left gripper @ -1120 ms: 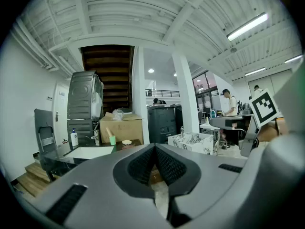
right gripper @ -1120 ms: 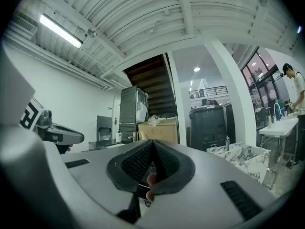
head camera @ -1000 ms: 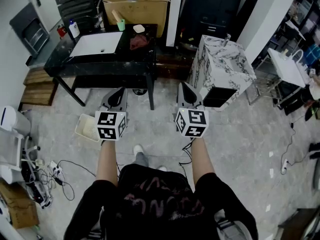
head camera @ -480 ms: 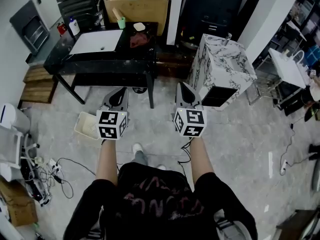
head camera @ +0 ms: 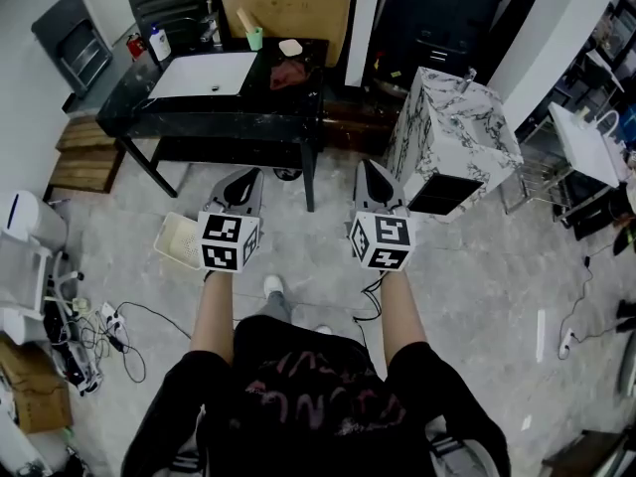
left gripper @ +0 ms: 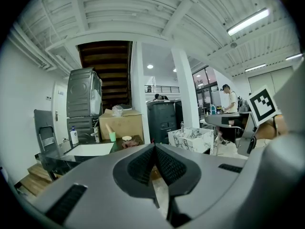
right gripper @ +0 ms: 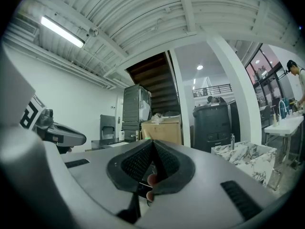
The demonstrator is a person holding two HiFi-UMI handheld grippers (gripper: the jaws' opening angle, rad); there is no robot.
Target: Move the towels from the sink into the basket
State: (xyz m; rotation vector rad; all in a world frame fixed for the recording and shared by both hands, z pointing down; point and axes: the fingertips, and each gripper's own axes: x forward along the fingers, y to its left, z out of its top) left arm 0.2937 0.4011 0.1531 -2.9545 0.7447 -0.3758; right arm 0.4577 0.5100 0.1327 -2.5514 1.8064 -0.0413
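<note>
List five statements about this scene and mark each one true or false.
1. Both the left gripper and the right gripper have their fingers closed on nothing. True.
2. The reddish towel lies in the basket. False: it lies on the black table top, just right of the white sink.
3. The basket stands on the floor, beside the left gripper in the head view. True.
4. The left gripper is touching the sink. False: it is held in the air, short of the table.
5. The marble-patterned cabinet stands to the left of the black table. False: it stands to the table's right.
</note>
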